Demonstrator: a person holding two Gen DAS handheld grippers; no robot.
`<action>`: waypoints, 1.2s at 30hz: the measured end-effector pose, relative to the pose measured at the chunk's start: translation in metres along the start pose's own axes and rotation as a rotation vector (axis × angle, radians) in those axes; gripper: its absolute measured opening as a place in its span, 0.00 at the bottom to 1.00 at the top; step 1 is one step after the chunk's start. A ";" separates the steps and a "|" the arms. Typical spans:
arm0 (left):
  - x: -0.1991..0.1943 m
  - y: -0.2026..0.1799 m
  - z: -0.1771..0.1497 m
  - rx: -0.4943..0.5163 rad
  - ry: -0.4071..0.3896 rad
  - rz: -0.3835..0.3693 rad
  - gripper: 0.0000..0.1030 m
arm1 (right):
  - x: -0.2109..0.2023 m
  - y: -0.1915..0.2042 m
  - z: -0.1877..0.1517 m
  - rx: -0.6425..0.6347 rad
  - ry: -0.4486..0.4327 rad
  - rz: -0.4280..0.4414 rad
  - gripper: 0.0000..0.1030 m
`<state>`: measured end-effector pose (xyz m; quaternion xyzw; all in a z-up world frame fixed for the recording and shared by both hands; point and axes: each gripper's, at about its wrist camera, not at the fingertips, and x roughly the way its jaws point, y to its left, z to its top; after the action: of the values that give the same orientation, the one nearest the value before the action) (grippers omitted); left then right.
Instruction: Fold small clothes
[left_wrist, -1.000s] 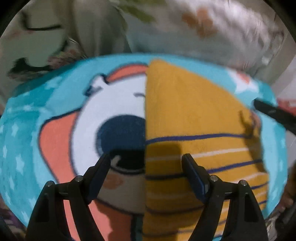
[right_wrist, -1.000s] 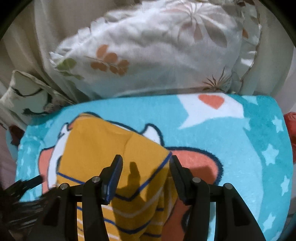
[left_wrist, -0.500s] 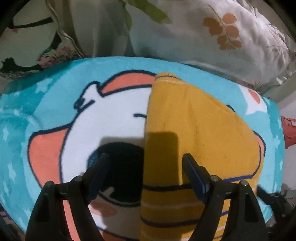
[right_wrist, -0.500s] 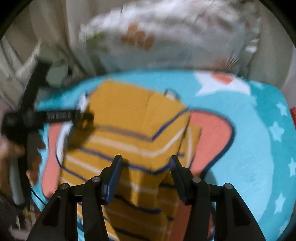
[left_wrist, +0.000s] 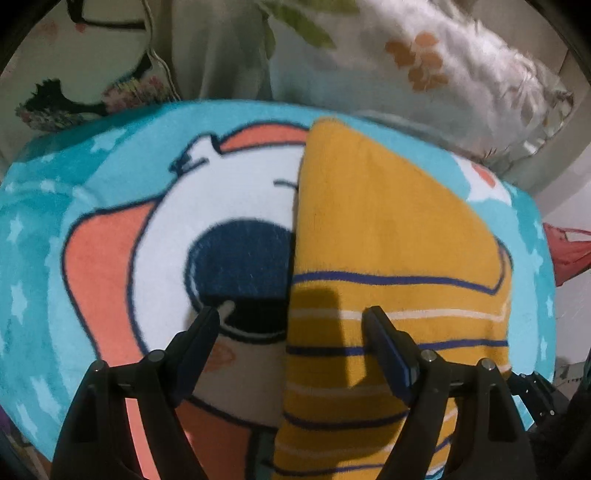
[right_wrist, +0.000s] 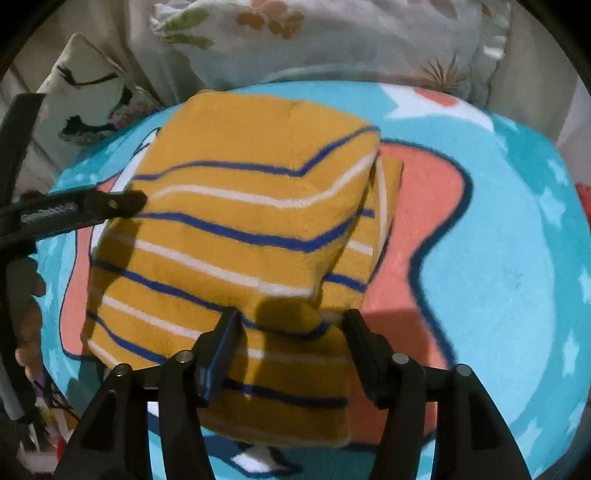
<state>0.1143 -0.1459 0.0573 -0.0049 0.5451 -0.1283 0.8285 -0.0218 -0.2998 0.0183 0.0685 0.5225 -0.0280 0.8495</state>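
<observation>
A mustard-yellow garment (right_wrist: 236, 229) with blue and white stripes lies folded on a turquoise cartoon blanket (right_wrist: 517, 258). My right gripper (right_wrist: 291, 317) hovers at the garment's near fold. Its jaws are opening, with fabric lying under the gap and no pad pressing on it. My left gripper (left_wrist: 291, 317) stands open over the garment's (left_wrist: 388, 229) straight left edge, one finger above the blanket (left_wrist: 55, 229), the other above the cloth. In the right wrist view, a finger of the left gripper (right_wrist: 122, 201) reaches the garment's left side.
Floral pillows (right_wrist: 332, 37) and a printed cushion (left_wrist: 85, 66) line the blanket's far edge. A red cloth (left_wrist: 569, 251) lies off the right side. A person's hand (right_wrist: 26, 332) shows at the left edge of the right wrist view.
The right gripper carried a yellow flap across, and it now lies flat on the garment. Its jaws have widened. The left gripper shifted back slightly and stays open.
</observation>
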 end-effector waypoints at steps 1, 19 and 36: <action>-0.008 0.002 0.000 0.006 -0.030 -0.001 0.78 | -0.008 -0.001 0.001 0.014 -0.015 0.002 0.61; -0.242 0.091 -0.104 -0.087 -0.741 0.232 1.00 | -0.091 0.035 -0.065 0.136 -0.204 -0.114 0.62; -0.263 0.100 -0.168 0.107 -0.484 0.012 1.00 | -0.139 0.100 -0.133 0.137 -0.296 -0.183 0.63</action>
<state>-0.1153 0.0306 0.2118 0.0116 0.3231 -0.1472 0.9348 -0.1907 -0.1851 0.0916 0.0734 0.3928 -0.1506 0.9042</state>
